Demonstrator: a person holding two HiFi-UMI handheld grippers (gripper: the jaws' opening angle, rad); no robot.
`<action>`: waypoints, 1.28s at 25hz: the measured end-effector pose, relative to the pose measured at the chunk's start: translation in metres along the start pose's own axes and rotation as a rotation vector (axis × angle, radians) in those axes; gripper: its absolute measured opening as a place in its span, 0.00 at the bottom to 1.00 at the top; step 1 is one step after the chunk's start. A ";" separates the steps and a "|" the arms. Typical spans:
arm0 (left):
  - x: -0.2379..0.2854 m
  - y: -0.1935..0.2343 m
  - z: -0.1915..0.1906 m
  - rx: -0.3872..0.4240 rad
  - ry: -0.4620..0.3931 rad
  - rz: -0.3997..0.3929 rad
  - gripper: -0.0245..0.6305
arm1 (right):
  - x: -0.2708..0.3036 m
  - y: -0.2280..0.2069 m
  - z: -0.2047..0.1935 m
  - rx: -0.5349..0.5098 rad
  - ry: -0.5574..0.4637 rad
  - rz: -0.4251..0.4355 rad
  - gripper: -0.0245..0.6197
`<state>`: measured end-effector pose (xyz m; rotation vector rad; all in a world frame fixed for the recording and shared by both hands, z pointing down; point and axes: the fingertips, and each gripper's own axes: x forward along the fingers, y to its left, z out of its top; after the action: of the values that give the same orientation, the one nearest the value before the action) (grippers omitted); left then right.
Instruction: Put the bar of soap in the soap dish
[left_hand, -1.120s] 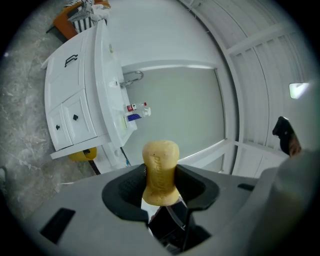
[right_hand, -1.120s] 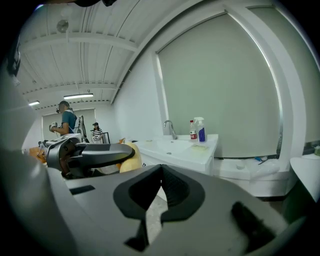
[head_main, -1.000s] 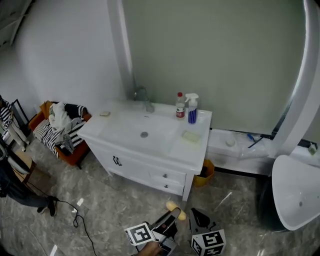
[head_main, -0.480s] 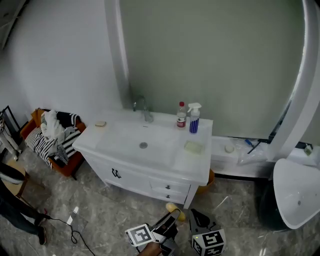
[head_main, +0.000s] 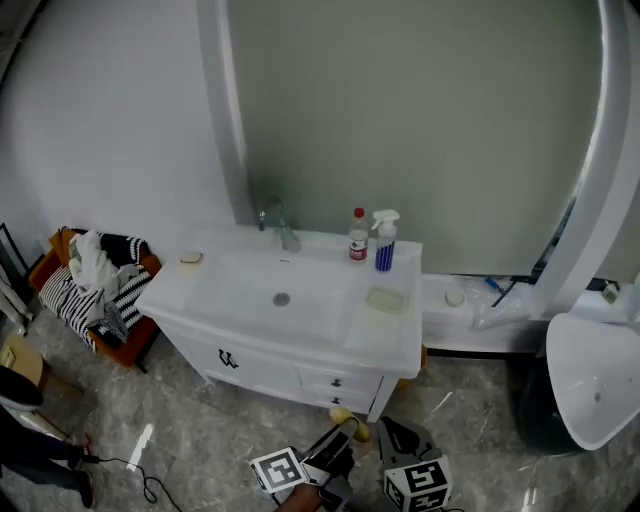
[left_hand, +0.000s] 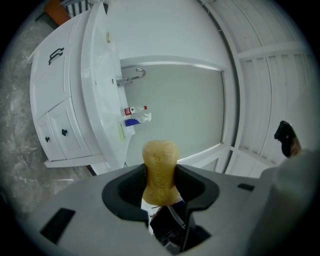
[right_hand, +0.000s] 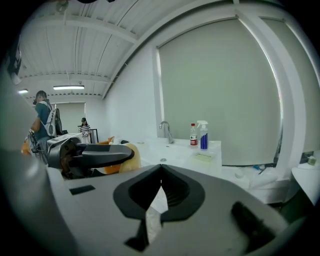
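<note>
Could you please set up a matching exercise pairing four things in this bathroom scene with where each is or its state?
1. bar of soap
2. soap dish
3. spray bottle
4. right claw

A. shut, nothing in it
B. flat on the vanity top, right of the basin
C. gripped in the left claw
D. upright at the back, beside a red-labelled bottle

Pairs: 1-C, 2-B, 3-D, 4-A

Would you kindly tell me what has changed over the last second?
The head view has shifted: the washstand now sits lower and slightly larger, perhaps a step closer. Nothing was taken or released. The left tool still grips the soap; the right tool is shut and empty.
</note>
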<state>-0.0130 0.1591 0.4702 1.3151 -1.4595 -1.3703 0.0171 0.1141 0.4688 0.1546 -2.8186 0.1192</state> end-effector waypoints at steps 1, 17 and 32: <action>0.002 0.000 0.000 -0.002 0.005 -0.001 0.32 | 0.000 -0.002 0.000 0.005 -0.001 -0.007 0.06; 0.065 0.019 0.027 0.002 -0.008 0.022 0.32 | 0.054 -0.055 0.015 0.023 -0.010 0.026 0.06; 0.160 0.045 0.058 0.019 -0.038 0.071 0.32 | 0.124 -0.138 0.030 0.033 0.019 0.087 0.06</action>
<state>-0.1110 0.0134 0.4831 1.2432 -1.5332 -1.3454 -0.0924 -0.0368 0.4879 0.0384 -2.8054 0.1859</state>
